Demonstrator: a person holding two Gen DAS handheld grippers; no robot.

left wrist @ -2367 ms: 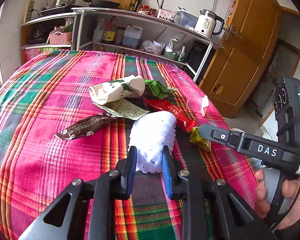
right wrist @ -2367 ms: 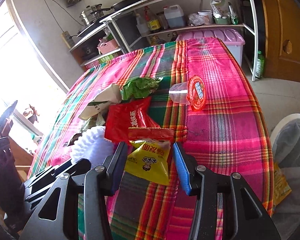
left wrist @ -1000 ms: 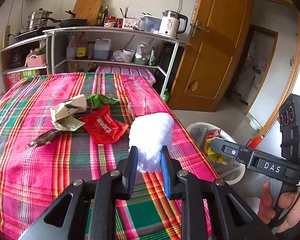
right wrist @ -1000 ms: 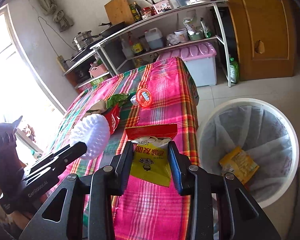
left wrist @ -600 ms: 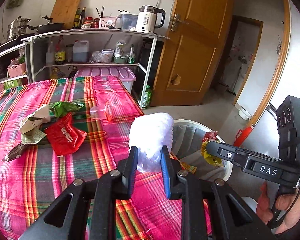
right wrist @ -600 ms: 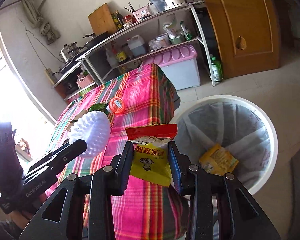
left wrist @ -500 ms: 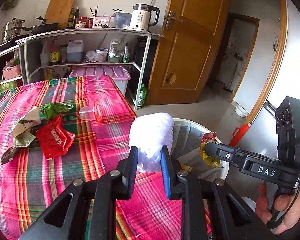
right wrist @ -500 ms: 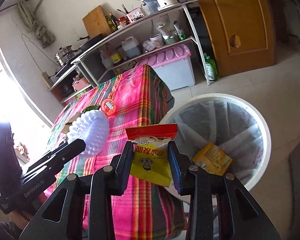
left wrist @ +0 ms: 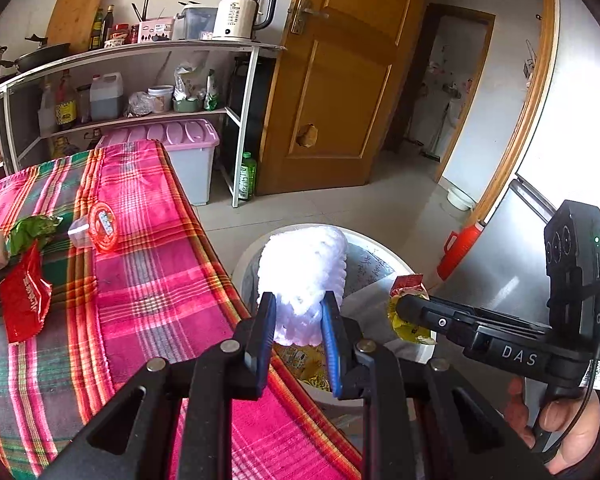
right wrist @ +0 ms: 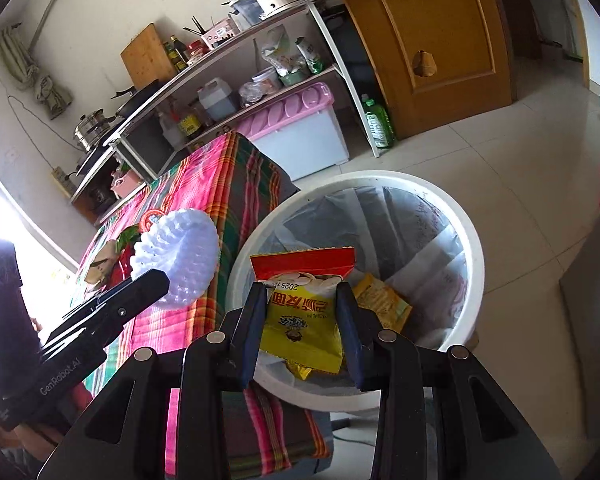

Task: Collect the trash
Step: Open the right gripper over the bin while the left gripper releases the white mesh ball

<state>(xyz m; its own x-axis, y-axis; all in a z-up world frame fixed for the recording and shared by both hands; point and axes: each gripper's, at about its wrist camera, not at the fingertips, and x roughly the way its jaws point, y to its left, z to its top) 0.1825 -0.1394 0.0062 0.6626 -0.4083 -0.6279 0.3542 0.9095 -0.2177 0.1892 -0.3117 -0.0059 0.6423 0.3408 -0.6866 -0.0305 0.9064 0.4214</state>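
Note:
My left gripper is shut on a white foam fruit net and holds it over the near rim of the white trash bin. My right gripper is shut on a yellow and red snack packet and holds it above the open bin. The bin is lined with a clear bag and holds a yellow wrapper. On the plaid table lie a red wrapper, a green wrapper and a clear cup with a red lid.
The bin stands on the tiled floor right beside the table's edge. A metal shelf rack with bottles and a kettle stands behind the table, with a pink-lidded storage box under it. A wooden door is behind the bin.
Both grippers have swung right from over the table to over the trash bin, each still holding its piece of trash. The bin now fills more of both views.

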